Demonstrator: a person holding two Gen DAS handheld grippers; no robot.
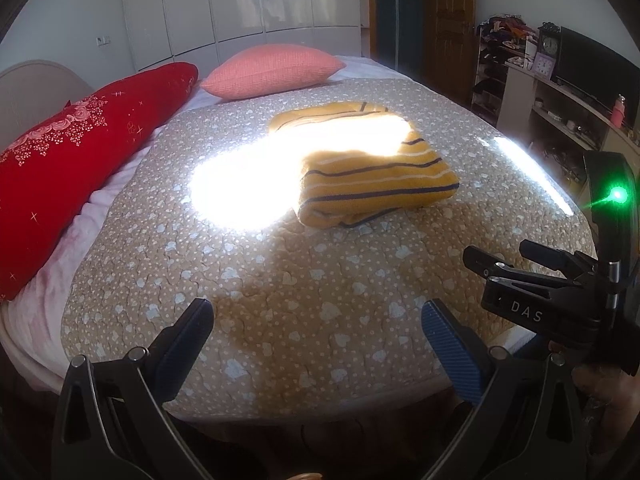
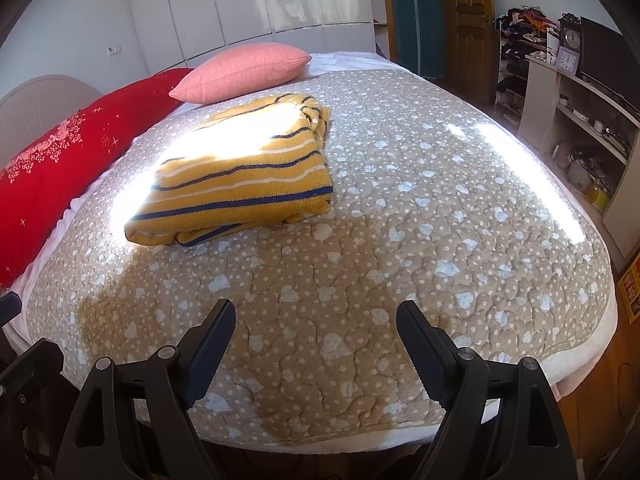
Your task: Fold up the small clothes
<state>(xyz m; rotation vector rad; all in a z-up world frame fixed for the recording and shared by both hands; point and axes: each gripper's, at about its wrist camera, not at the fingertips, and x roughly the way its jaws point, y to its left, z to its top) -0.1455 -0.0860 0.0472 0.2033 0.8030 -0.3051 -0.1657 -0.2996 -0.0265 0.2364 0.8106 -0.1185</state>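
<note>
Both grippers are hanging over the near edge of the bed, and I am keeping the left gripper (image 1: 318, 338) and right gripper (image 2: 316, 338) spread wide, grasping nothing. Ahead of both jaws, toward the middle of the quilted, heart-patterned bedspread (image 2: 440, 200), the folded yellow striped knit sweater (image 2: 240, 184) is lying as a thick soft rectangle, long axis running away toward the pink pillow (image 2: 244, 70). Neither hand is looking clearly nearer.
</note>
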